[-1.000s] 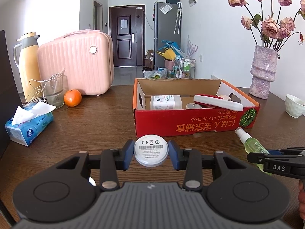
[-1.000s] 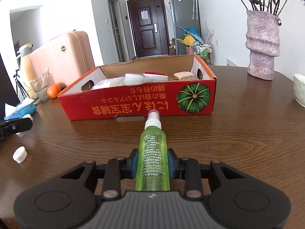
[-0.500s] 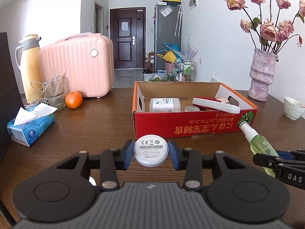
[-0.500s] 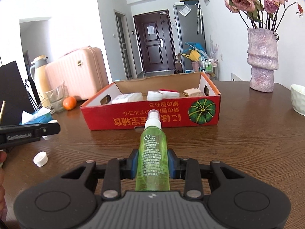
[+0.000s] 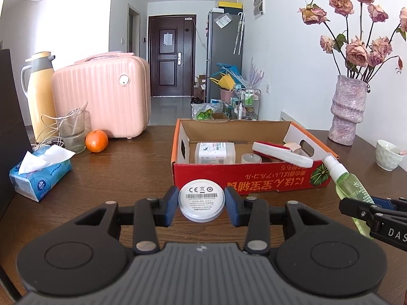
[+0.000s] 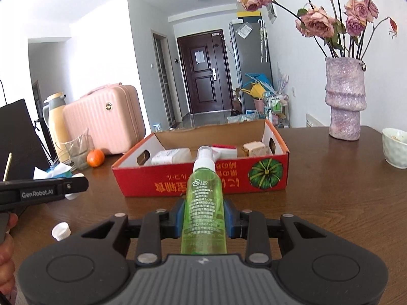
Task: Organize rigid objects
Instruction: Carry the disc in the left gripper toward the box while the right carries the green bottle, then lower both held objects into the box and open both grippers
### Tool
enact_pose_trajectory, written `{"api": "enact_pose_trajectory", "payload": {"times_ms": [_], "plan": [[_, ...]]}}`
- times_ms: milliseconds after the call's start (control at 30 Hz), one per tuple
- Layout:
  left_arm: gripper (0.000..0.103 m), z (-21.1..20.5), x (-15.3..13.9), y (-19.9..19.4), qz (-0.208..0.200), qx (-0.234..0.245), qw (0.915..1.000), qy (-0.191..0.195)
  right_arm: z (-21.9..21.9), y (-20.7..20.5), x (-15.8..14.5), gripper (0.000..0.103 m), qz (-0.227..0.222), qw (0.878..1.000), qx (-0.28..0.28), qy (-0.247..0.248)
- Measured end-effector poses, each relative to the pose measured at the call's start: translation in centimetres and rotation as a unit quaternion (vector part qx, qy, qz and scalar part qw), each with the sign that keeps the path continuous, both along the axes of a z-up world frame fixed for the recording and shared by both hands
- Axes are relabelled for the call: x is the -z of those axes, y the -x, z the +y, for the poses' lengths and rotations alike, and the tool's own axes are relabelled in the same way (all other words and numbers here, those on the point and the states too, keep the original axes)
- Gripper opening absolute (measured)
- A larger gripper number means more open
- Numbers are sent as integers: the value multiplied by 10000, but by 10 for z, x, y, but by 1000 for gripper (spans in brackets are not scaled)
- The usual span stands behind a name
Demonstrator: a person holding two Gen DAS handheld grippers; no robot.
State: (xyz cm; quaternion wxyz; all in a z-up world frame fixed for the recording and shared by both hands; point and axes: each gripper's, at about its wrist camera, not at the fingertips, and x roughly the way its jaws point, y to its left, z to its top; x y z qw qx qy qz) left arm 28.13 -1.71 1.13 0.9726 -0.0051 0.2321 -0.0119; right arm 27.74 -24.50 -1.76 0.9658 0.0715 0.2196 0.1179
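My left gripper point(image 5: 201, 204) is shut on a small round white case point(image 5: 201, 199), its label facing me, held above the table in front of the red cardboard box point(image 5: 254, 183). My right gripper point(image 6: 204, 214) is shut on a green spray bottle point(image 6: 204, 203) whose white nozzle points at the box point(image 6: 203, 181). That bottle point(image 5: 349, 189) and the right gripper's side show at the right edge of the left wrist view. Inside the box lie a white container point(image 5: 215, 152), a red-and-white flat case point(image 5: 282, 152) and a small beige item point(image 6: 255, 148).
A pink suitcase point(image 5: 101, 96), a yellow thermos point(image 5: 39, 94), a glass point(image 5: 72, 129), an orange point(image 5: 96, 141) and a tissue pack point(image 5: 40, 175) stand at the left. A flower vase point(image 5: 347, 111) and white cup point(image 5: 388, 153) stand right. A small white cap point(image 6: 61, 231) lies on the table.
My right gripper has risen with the green bottle, so the box interior shows more. The left gripper has barely moved, still holding the white case.
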Motion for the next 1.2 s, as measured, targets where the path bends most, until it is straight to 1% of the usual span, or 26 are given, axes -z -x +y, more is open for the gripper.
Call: {"api": "enact_pose_trajectory", "payload": {"times_ms": [533,767,1067,1200], "plan": [[40,-18,-19,-16,-188,12,9998,46,6,-22,-22,30,-268,9996,10,29],[40,-25,-27,-34,-233,-30,9996,172,7,-43,-30,30,-388,9992,81,75],[40,-34,-24,-60,-200,-71,9996,169,5,-74,-34,30,-449,9988,181,96],[40,-35,-27,-73,-242,-99,9994,233,5,-89,-34,30,-458,9986,242,110]]}}
